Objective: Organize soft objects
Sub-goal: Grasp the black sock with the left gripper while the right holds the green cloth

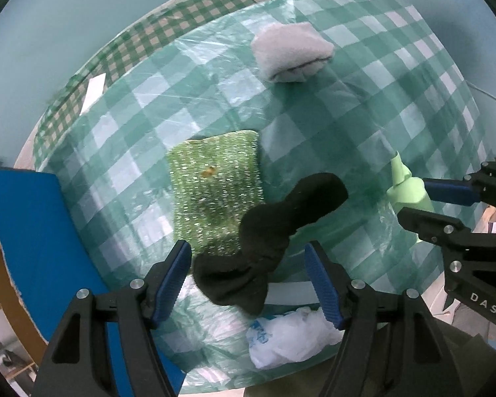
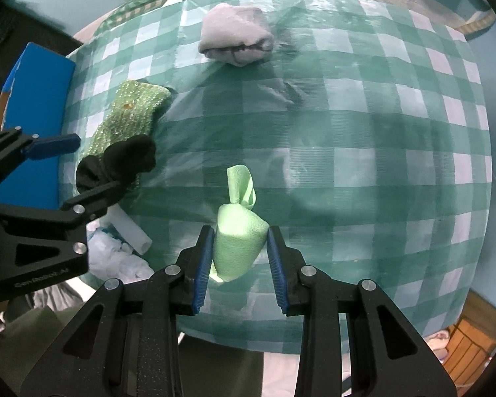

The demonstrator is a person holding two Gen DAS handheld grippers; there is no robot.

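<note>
Right gripper (image 2: 239, 254) nearly closed around green foam roll (image 2: 238, 248), contact unclear, near tabletop's (image 2: 347, 132) front edge. Left gripper (image 1: 248, 281) wide open, empty; black sock (image 1: 268, 241) dead ahead, long axis diagonal.

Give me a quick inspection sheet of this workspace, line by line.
Surface: green checked tablecloth under clear plastic.
Job's things: black sock overlapping green scrub sponge; grey folded sock far back; green foam roll.
Clutter: white plastic bag, blue box, white tube.
Tongs: left tongs open over the black sock; right tongs around the foam roll.
Cables: nothing seen.
Surroundings: teal wall.
</note>
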